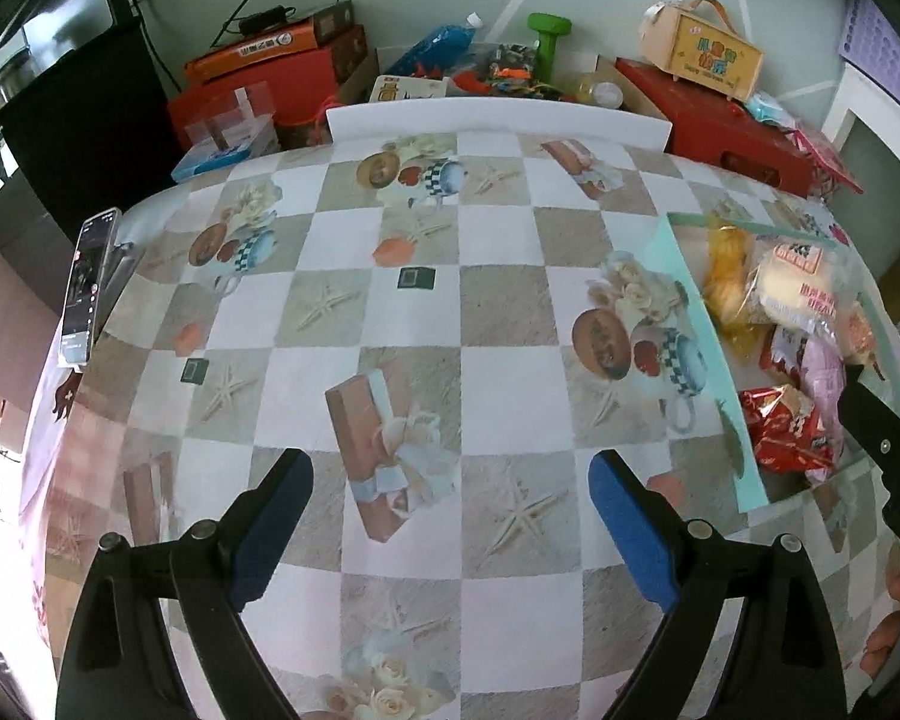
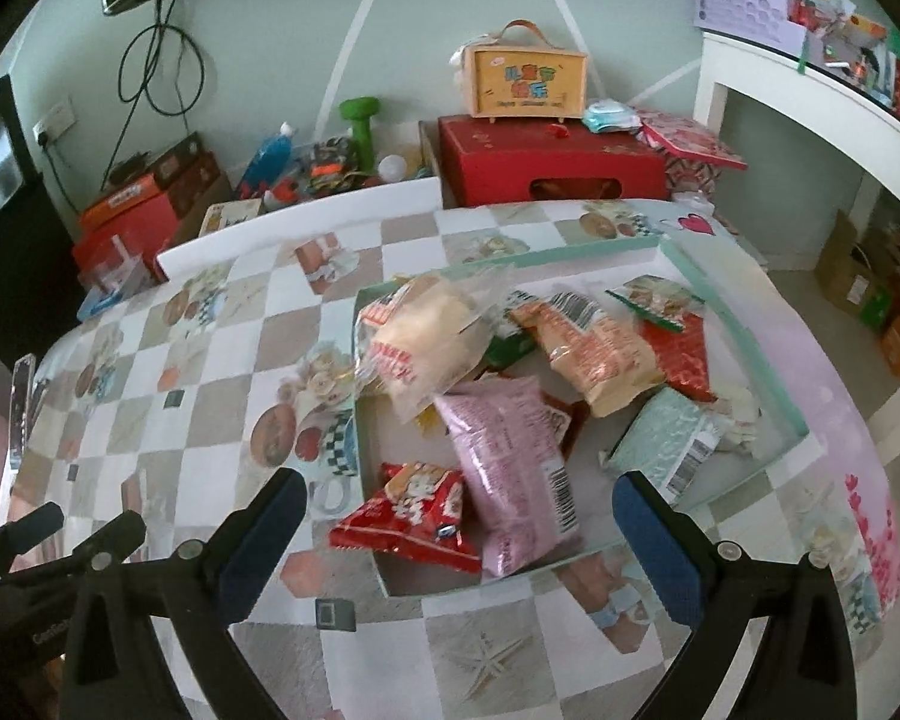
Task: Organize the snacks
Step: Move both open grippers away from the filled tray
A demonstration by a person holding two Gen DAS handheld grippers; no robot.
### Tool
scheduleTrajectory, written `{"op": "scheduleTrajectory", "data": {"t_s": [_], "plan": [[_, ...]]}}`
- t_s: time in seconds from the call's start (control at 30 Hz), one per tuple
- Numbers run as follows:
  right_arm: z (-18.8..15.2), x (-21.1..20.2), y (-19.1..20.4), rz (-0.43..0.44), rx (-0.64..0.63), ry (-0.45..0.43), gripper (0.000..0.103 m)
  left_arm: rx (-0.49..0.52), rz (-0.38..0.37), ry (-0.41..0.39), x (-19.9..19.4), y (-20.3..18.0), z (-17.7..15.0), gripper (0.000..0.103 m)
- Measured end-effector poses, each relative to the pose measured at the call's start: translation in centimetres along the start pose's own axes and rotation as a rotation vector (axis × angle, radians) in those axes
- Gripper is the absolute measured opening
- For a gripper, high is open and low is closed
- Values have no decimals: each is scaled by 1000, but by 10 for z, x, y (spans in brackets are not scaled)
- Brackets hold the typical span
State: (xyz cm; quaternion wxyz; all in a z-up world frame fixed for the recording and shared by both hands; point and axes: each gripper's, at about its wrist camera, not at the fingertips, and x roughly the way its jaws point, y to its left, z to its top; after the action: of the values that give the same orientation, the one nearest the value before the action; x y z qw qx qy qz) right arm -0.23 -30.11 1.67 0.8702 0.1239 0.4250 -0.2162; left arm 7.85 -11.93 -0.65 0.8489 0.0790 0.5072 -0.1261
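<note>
A shallow mint-green box [image 2: 744, 324] on the checked tablecloth holds several snack packets. Among them lie a red packet [image 2: 411, 519] at its near corner, a pink packet [image 2: 510, 468], a pale bread packet [image 2: 426, 336], an orange one [image 2: 594, 354] and a mint one [image 2: 666, 438]. My right gripper [image 2: 459, 531] hangs open just in front of the box's near edge, nothing between its blue pads. My left gripper [image 1: 450, 519] is open over bare tablecloth, left of the box [image 1: 696, 324]. The same red packet [image 1: 786, 429] and a yellow packet [image 1: 729, 279] show at the right.
A phone [image 1: 84, 288] stands propped at the table's left edge. Behind the table are red boxes [image 2: 546, 162], a wooden carry box [image 2: 525, 81], a green dumbbell [image 1: 549, 39] and a blue bottle [image 1: 435, 42]. A white shelf [image 2: 810, 78] stands at the right.
</note>
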Motion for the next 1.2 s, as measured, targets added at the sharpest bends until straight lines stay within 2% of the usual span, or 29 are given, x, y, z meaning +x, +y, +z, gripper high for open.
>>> {"op": "scheduleTrajectory", "data": {"t_s": [0.7, 1.2], "plan": [[-6, 24, 4, -15, -17, 54, 103, -34, -22, 60, 43, 5, -1, 93], [-18, 28, 5, -19, -32, 69, 103, -8, -13, 36, 34, -2, -3, 93]]}}
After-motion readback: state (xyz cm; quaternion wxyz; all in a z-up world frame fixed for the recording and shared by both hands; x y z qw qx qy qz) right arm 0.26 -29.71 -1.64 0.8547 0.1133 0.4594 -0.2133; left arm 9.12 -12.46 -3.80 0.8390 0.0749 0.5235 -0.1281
